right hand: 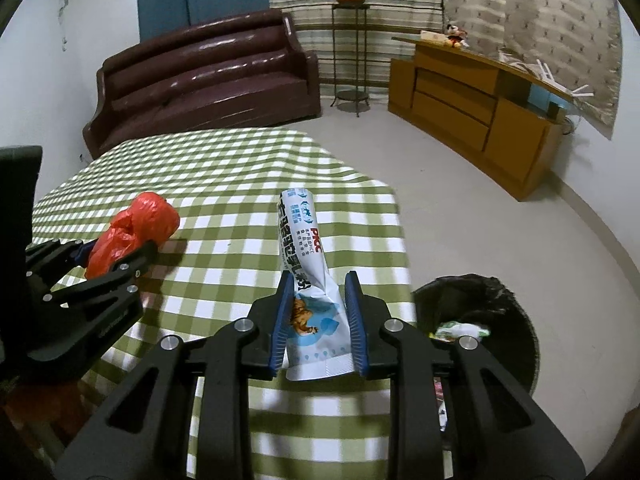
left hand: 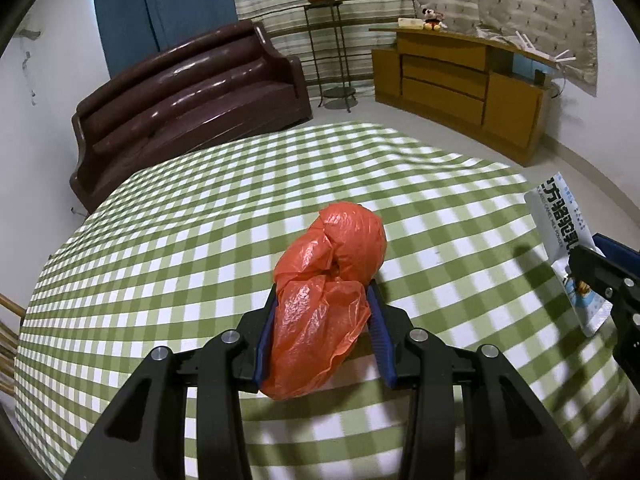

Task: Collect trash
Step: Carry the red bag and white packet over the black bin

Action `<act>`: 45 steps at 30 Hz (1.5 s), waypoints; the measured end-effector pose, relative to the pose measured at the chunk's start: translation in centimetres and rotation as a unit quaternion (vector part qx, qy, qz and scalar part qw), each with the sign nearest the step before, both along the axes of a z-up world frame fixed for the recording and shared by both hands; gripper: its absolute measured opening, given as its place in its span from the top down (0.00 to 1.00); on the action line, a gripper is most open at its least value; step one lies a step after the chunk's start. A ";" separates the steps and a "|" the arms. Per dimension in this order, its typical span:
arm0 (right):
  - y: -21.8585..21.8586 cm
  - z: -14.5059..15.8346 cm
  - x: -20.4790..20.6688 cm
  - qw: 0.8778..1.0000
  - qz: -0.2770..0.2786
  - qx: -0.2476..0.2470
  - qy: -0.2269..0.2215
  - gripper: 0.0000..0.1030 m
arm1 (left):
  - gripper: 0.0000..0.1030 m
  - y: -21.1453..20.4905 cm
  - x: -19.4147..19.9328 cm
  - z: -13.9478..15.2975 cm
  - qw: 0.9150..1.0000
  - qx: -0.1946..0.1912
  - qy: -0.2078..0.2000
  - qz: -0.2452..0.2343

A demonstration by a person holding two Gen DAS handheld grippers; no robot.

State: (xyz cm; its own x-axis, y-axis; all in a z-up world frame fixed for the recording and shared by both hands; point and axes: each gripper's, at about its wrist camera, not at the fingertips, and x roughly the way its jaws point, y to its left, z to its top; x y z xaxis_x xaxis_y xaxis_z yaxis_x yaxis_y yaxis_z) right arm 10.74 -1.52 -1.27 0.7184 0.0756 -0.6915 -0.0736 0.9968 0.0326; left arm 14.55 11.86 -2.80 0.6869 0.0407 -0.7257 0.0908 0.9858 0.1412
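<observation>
My left gripper (left hand: 325,300) is shut on a crumpled orange plastic bag (left hand: 328,296) and holds it over the green checked tablecloth (left hand: 180,220). The bag (right hand: 132,232) and left gripper (right hand: 120,258) also show at the left of the right wrist view. My right gripper (right hand: 320,284) is shut on a white and blue printed packet (right hand: 306,268) that sticks out forward between the fingers. The packet (left hand: 560,236) and the right gripper also show at the right edge of the left wrist view.
A black trash bin (right hand: 480,320) with some waste inside stands on the floor just right of the table edge. A brown sofa (left hand: 188,100), a plant stand (left hand: 328,40) and a wooden cabinet (left hand: 460,80) stand beyond the table.
</observation>
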 end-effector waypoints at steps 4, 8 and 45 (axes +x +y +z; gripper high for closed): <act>-1.4 0.6 -0.5 1.000 -0.015 -0.002 -0.006 0.75 | 0.60 -1.2 -0.6 0.8 1.000 -0.009 -0.009 -0.011; -3.1 1.1 -1.1 0.999 -0.034 -0.004 -0.013 0.75 | 0.60 -2.7 -1.1 1.5 0.999 -0.017 -0.017 -0.025; -15.6 0.9 -4.4 0.986 -0.162 -0.018 -0.024 0.75 | 0.60 -16.6 -3.1 2.2 0.989 -0.043 -0.026 -0.138</act>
